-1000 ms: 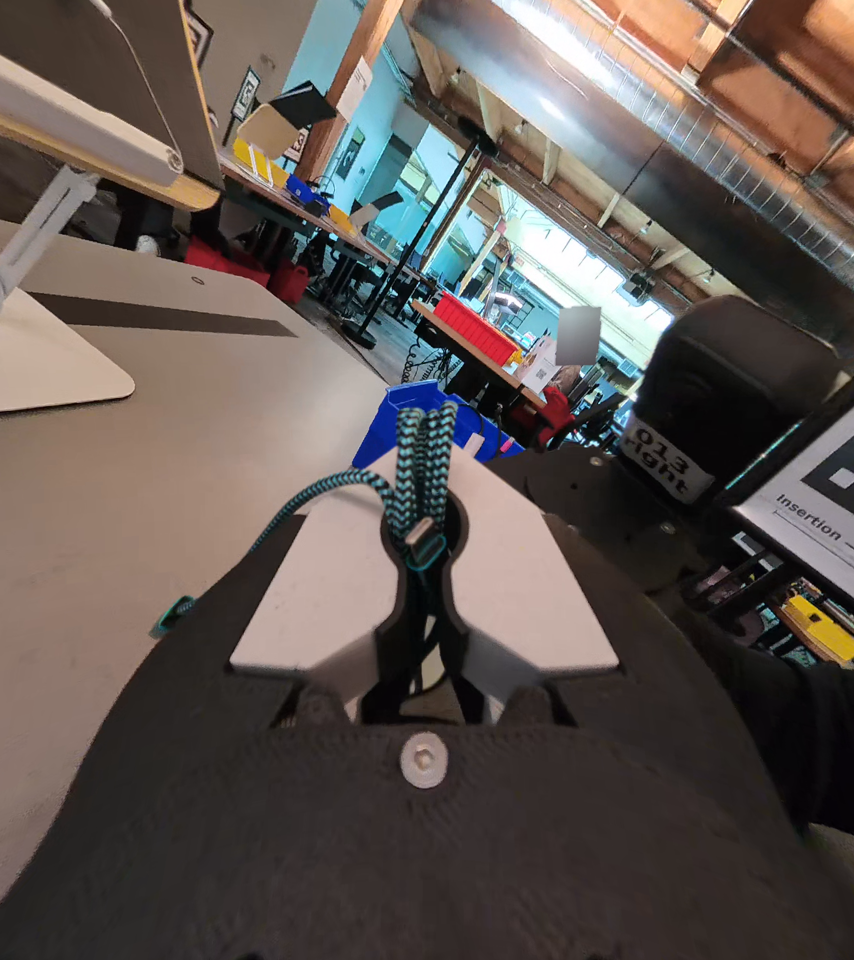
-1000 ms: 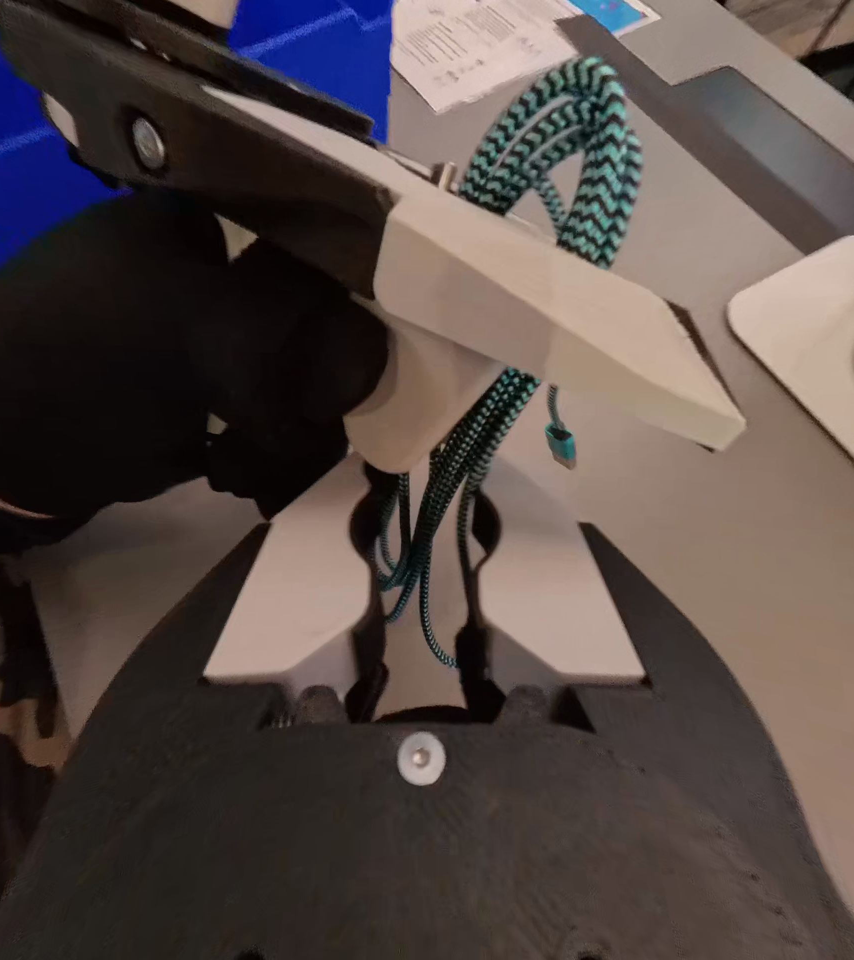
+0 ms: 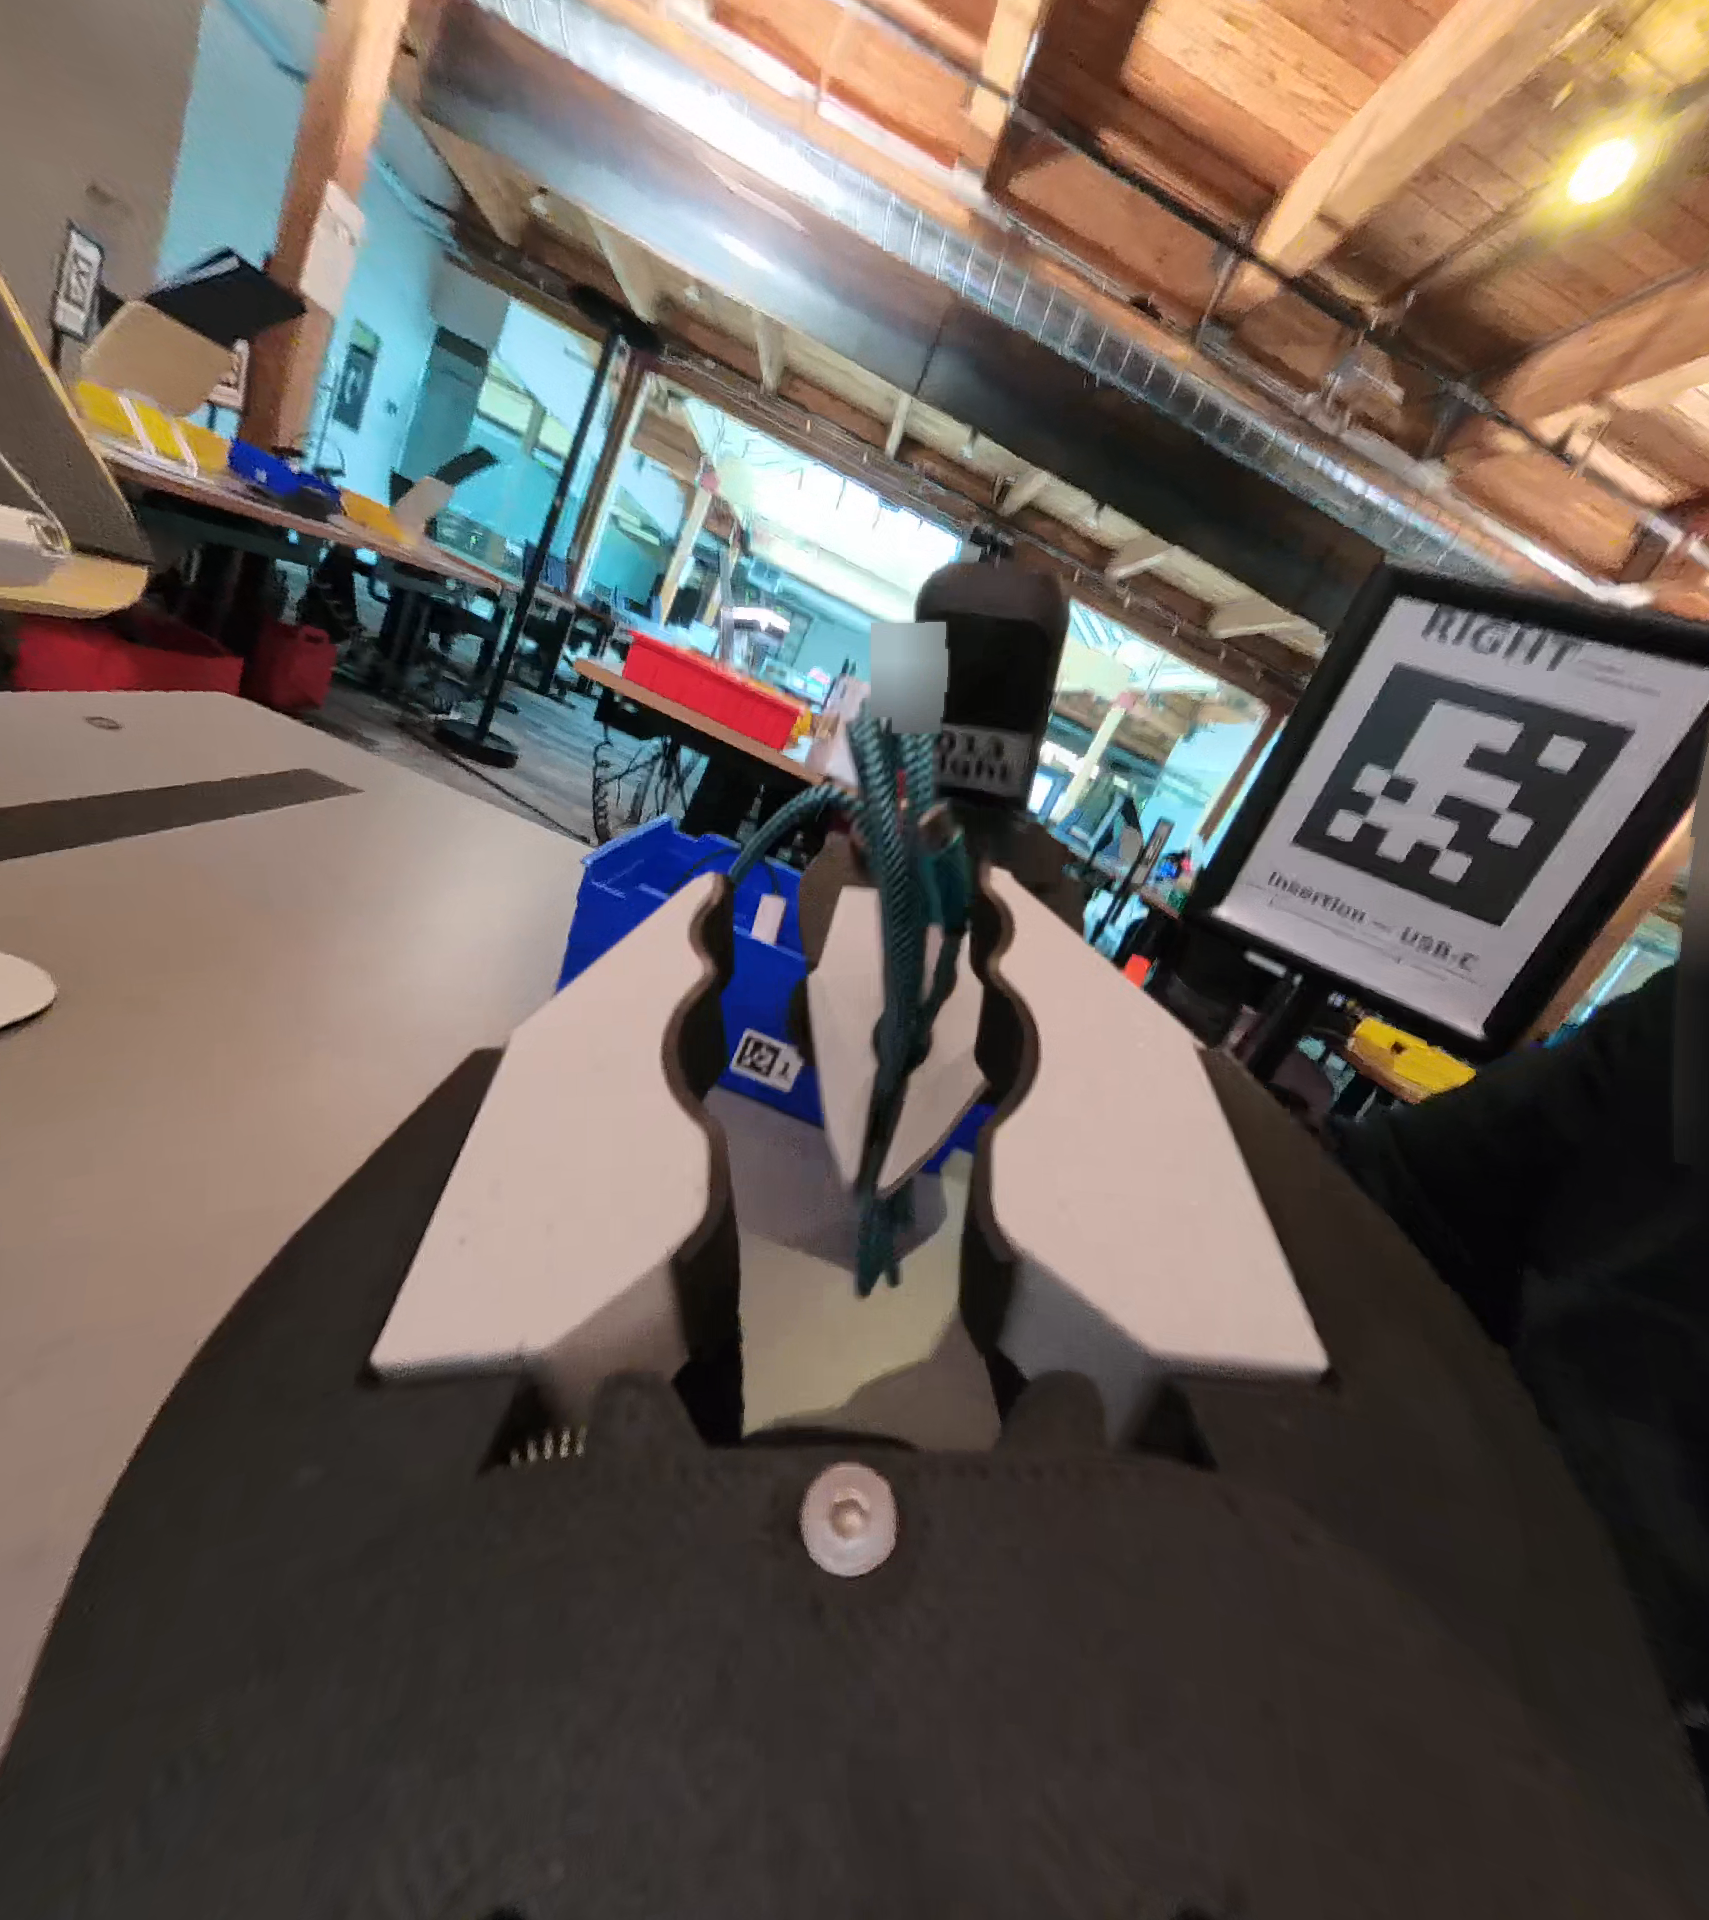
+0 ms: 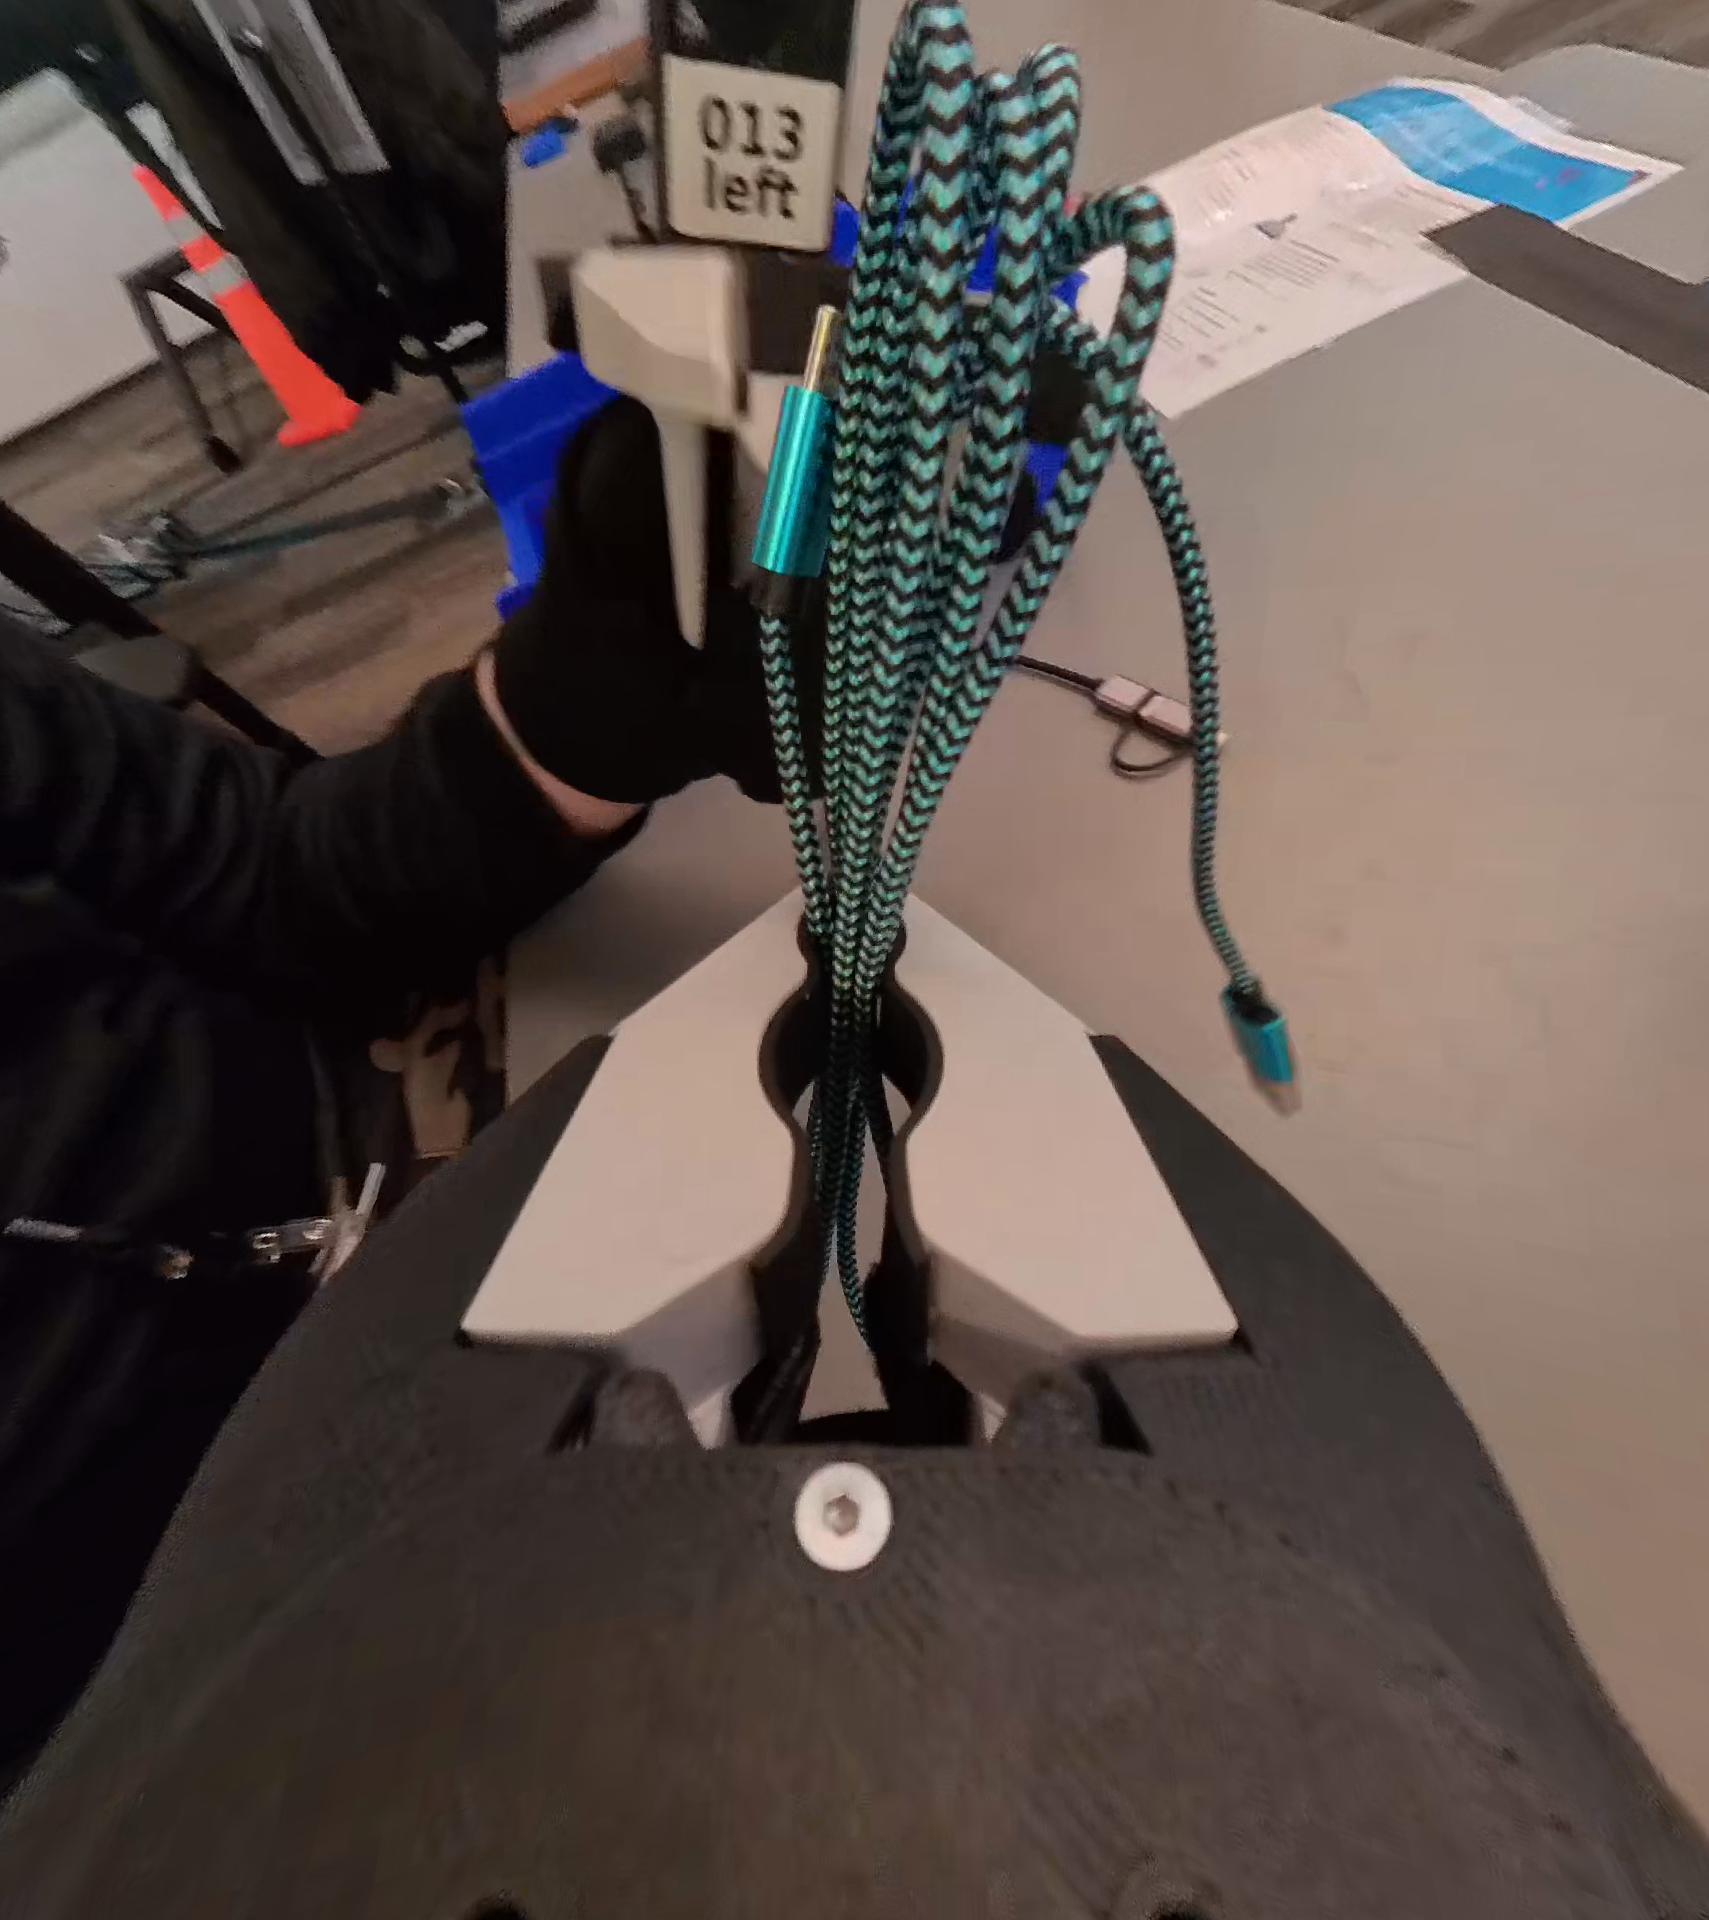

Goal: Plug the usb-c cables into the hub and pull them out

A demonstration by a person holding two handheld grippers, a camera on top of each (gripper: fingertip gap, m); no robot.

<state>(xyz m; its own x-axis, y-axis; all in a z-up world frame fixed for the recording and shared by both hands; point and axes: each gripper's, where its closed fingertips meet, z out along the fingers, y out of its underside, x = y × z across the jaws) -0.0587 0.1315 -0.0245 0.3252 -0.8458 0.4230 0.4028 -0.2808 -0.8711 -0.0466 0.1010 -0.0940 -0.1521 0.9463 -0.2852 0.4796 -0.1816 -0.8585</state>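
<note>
The right tongs (image 4: 855, 935) pinch a looped bundle of teal braided usb-c cables (image 4: 933, 499) above the grey desk (image 4: 1452, 727), two plugs showing. The left tongs (image 3: 845, 914) are spread, empty. The hub (image 4: 1146, 712) lies beyond; papers (image 4: 1349, 208) farther back.

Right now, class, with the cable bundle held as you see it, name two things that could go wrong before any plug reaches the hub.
1. The right gripper is shut on the whole looped cable bundle, not on one plug, so aiming a connector may prove hard.
2. One plug dangles loose over the table and could snag or swing wide of the hub.
</note>
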